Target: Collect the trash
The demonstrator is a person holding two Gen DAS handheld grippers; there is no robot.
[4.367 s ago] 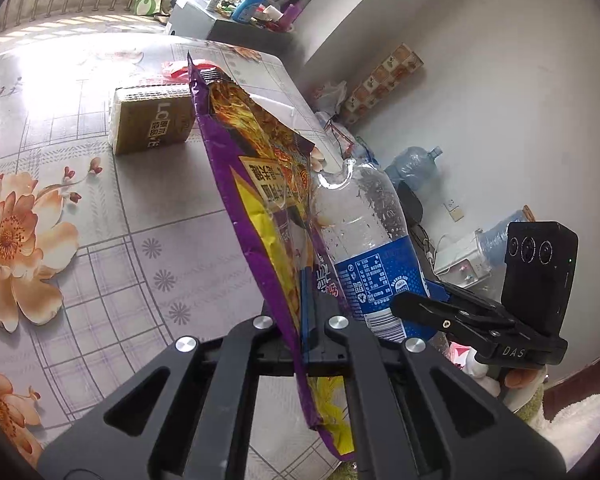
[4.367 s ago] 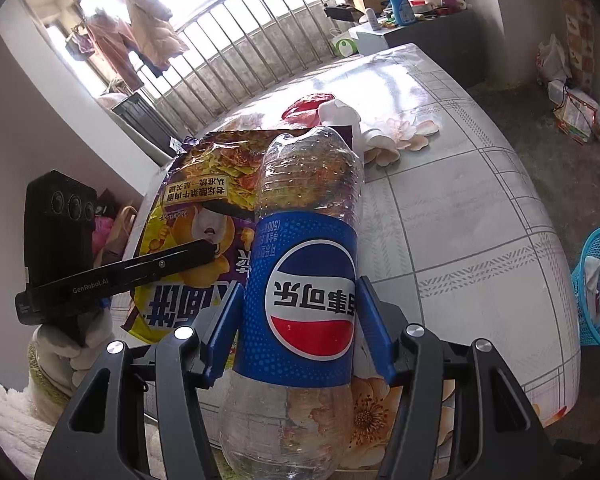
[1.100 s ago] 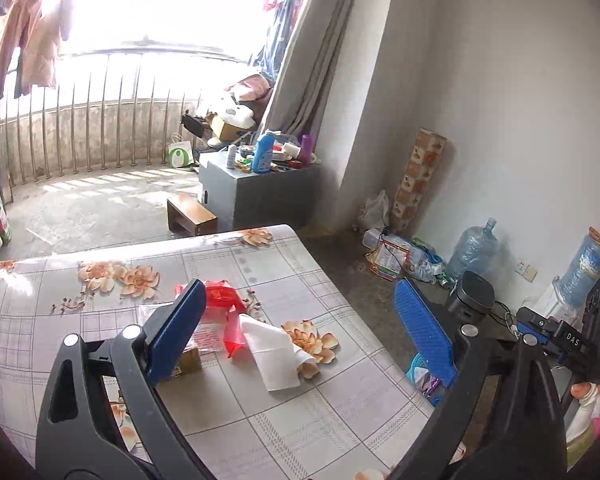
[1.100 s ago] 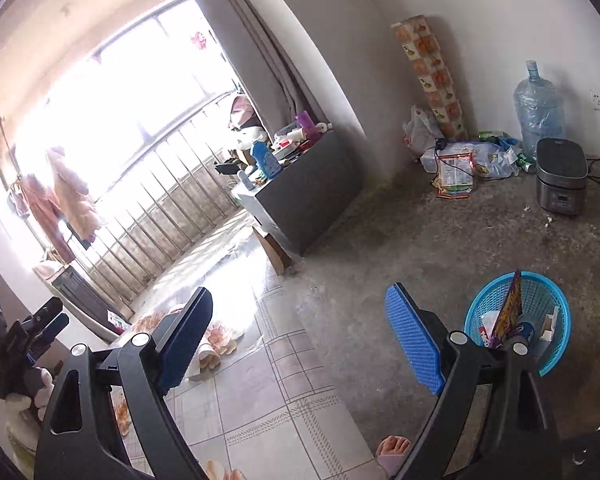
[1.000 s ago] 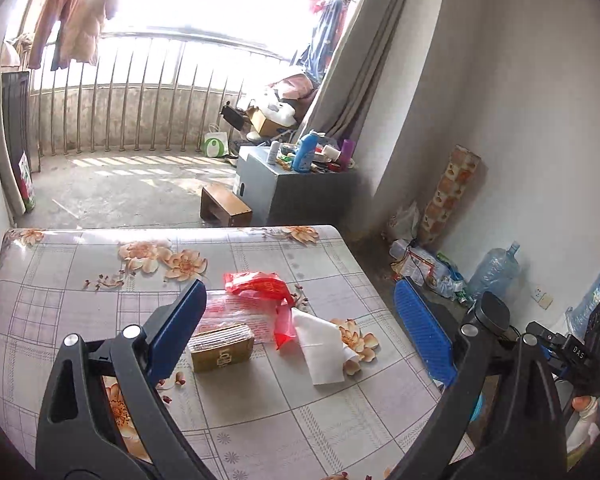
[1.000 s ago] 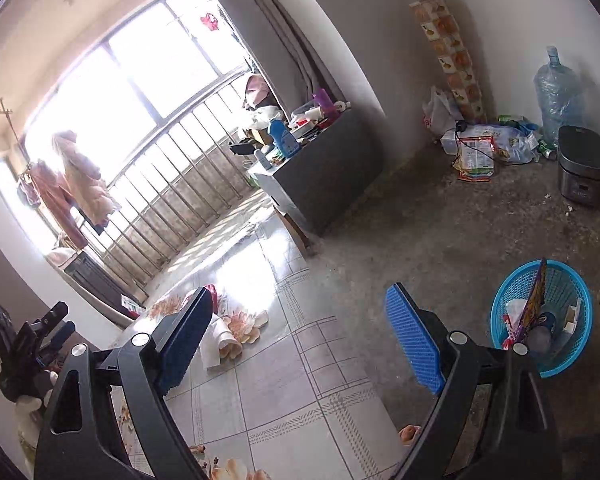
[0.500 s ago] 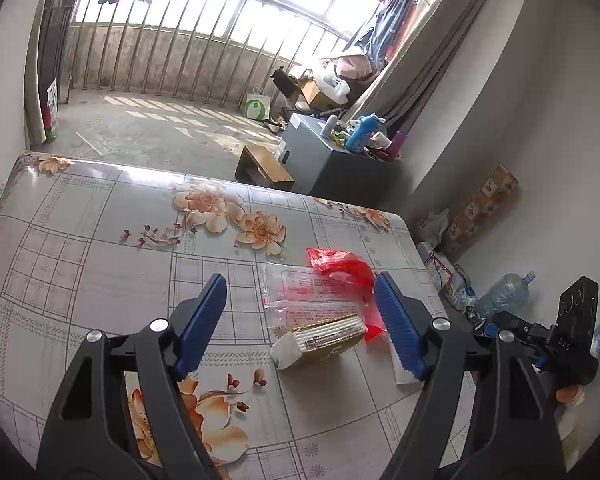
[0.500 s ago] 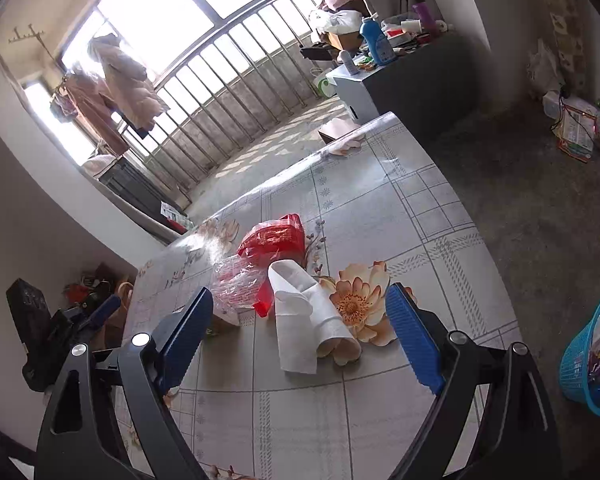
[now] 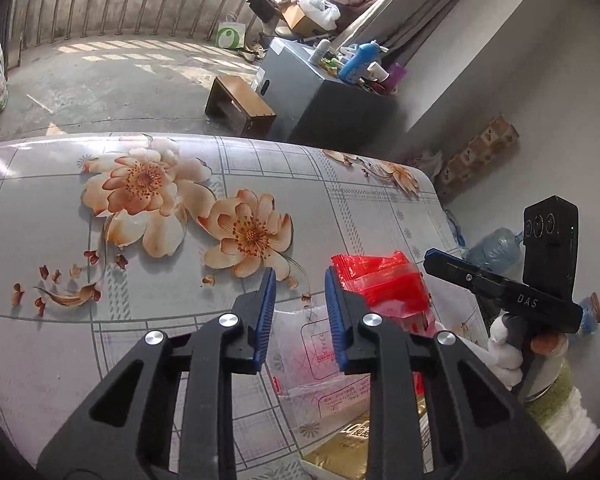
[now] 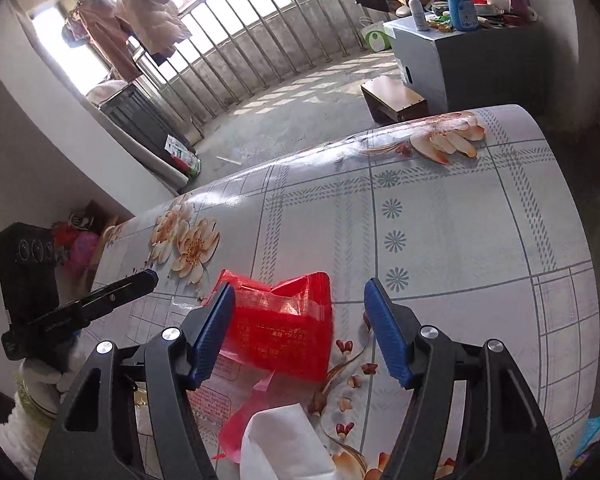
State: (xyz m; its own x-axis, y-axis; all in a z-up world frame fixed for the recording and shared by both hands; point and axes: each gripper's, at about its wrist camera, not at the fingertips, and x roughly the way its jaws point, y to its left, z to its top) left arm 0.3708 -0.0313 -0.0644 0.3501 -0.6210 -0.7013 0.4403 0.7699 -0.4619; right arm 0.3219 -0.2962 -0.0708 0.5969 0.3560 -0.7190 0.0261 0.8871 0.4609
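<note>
Left wrist view: the left gripper (image 9: 299,294) has its jaws closing, pads apart, above a clear printed plastic bag (image 9: 316,360) on the floral worktop (image 9: 60,220).

Right wrist view: the right gripper (image 10: 300,308), jaws closing yet wide, straddles a crumpled red plastic wrapper (image 10: 280,326), untouched. Bare worktop lies beyond.

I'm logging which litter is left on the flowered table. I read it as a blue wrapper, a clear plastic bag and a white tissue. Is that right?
Not quite: the wrapper is red, not blue, as the right wrist view shows it between the right gripper's closing jaws. The clear plastic bag and the white tissue do lie on the flowered table.
</note>
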